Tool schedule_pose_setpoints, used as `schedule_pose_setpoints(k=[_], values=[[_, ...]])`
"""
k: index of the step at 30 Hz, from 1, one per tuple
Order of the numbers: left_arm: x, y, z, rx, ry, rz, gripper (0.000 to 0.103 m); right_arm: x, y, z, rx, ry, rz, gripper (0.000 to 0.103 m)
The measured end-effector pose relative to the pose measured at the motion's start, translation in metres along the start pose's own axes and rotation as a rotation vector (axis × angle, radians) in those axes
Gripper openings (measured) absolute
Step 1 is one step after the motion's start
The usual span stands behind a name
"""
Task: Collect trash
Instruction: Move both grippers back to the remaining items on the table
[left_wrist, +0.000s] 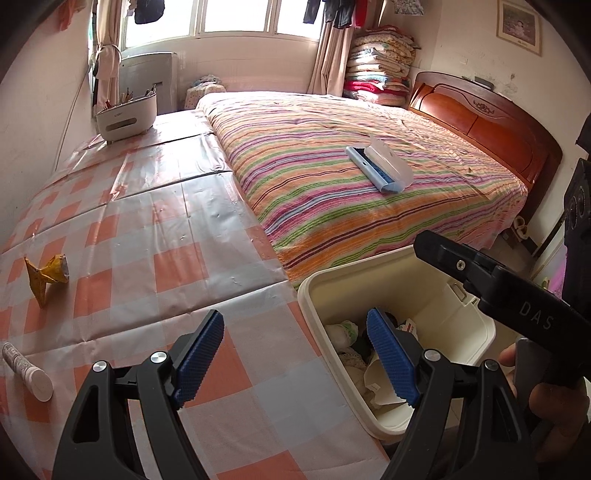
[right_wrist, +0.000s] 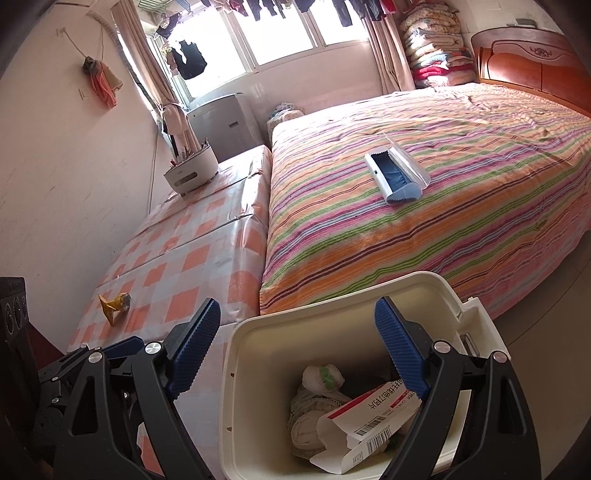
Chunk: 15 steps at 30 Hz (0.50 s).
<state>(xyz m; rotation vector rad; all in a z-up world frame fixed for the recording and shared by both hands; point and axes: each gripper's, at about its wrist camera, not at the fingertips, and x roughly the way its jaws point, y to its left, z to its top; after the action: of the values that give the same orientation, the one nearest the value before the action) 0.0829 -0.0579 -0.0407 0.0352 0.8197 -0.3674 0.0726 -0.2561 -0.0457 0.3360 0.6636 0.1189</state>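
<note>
A cream bin stands against the checked surface and the foot of the bed, holding a red-and-white carton, crumpled tissue and other scraps. My right gripper hangs open over the bin's left rim, nothing between its blue pads; its black body shows at the right of the left wrist view. My left gripper is open and empty over the checked cloth and the bin's left edge. A crumpled yellow wrapper lies on the cloth to the left. A white tube lies nearer, at the left edge.
A striped bedspread covers the bed, with a blue-and-white lint brush lying on it. A white caddy with pens sits far back on the checked cloth. A wooden headboard stands at the right.
</note>
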Motion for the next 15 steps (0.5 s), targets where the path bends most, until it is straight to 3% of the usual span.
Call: schedule_pose_setpoints(k=[9,15], values=[[-0.019,0.041,-0.007,-0.091,-0.016,0.06,0.078,0.019,0.038,-0.005,-0.056,0.044,0.056,0.085],[-0.04,0.076,-0.015,-0.205,-0.067,0.189,0.078,0.036,0.07,-0.011,-0.104,0.083,0.101,0.085]])
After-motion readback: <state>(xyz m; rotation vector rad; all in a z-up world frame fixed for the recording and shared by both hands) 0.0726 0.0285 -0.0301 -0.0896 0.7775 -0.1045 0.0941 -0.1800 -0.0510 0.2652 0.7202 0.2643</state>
